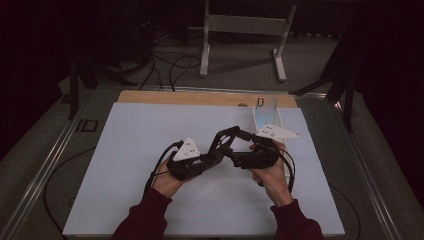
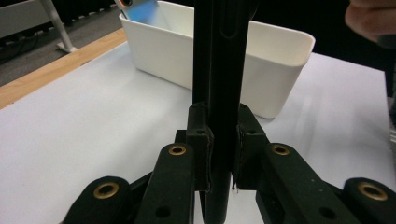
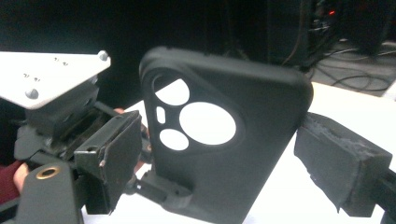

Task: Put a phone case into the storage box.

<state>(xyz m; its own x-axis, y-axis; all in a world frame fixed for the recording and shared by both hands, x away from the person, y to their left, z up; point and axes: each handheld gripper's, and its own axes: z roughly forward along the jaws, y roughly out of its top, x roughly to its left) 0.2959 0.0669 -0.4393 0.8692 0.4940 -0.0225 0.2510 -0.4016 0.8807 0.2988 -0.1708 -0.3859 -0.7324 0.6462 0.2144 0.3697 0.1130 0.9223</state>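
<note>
White table [image 1: 150, 150] w/ a wooden strip along its far edge; on it, at far right, a white plastic bin [image 2: 275, 70] w/ sth blue & orange inside at its far end, too cut off to name. Bin sits well clear of both hands.

Left gripper [image 1: 218, 145], held over table centre in person's left hand [image 1: 167, 182], dark red sleeve. Its jaws are closed tight on the edge of a black phone case [image 3: 219, 140]; in the left gripper view the case stands edge-on betw. the two pads, pinched on both sides.

Right gripper [image 1: 239, 150] in right hand [image 1: 270, 175], just beside the left one, tips meeting mid-table. Its jaws stand wide, one pad [image 3: 343, 163] each side of the case, gap visible both sides, not touching it.

Phone case: up off the table, betw. the two grippers, roughly upright, slightly tilted. Back faces the right gripper view; camera cutouts (two big round, one smaller round, one small slot) at upper left, white table showing thru them.
</note>
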